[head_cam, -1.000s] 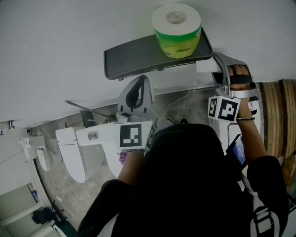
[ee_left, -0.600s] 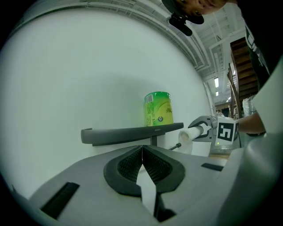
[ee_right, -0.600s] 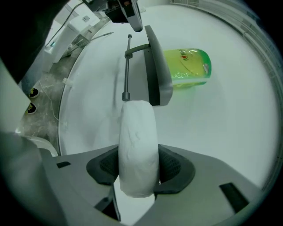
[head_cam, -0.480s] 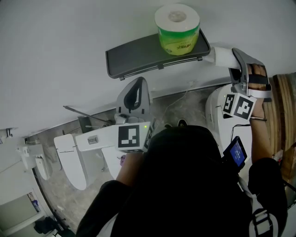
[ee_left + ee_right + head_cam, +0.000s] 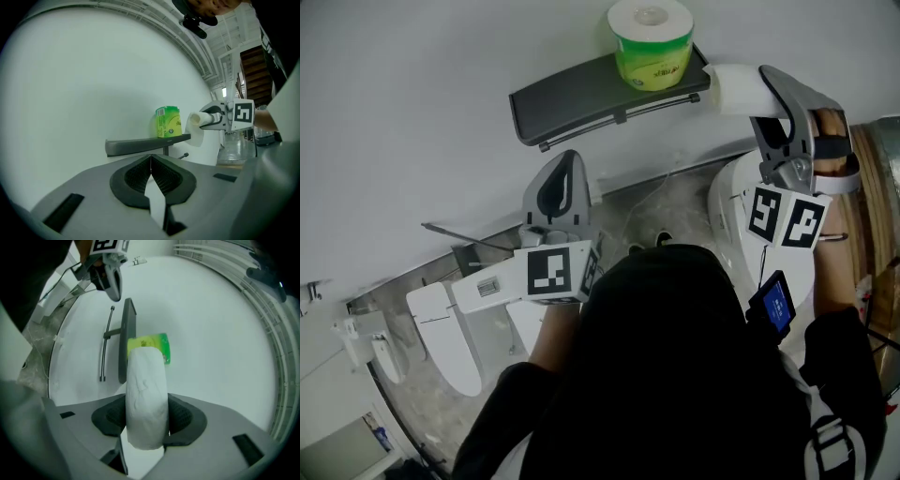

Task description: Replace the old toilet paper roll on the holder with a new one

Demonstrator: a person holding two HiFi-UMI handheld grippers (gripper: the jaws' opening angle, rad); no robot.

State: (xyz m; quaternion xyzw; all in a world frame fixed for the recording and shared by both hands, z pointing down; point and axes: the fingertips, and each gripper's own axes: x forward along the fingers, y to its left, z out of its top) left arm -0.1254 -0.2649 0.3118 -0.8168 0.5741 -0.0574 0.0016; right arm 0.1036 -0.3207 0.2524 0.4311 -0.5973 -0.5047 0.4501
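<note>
The new roll [image 5: 650, 42], in a green wrapper, stands upright on the dark wall shelf [image 5: 572, 101] of the holder. Under the shelf runs the thin holder bar [image 5: 619, 117], which looks bare. My right gripper [image 5: 761, 92] is shut on the old roll [image 5: 733, 86], a thin white one, just off the shelf's right end. In the right gripper view the old roll [image 5: 146, 399] fills the jaws, with the new roll [image 5: 157, 345] behind it. My left gripper [image 5: 565, 167] hangs below the shelf, shut with nothing in it; its jaws [image 5: 151, 159] meet.
A white toilet [image 5: 736, 220] stands below the right gripper. White fixtures [image 5: 441, 323] sit on the grey floor at the left. Wooden slats [image 5: 870, 216] run along the right edge. The white wall [image 5: 412, 112] is behind the shelf.
My right gripper has risen with the old roll from under the shelf's right end to beside it. The left gripper has shifted only slightly.
</note>
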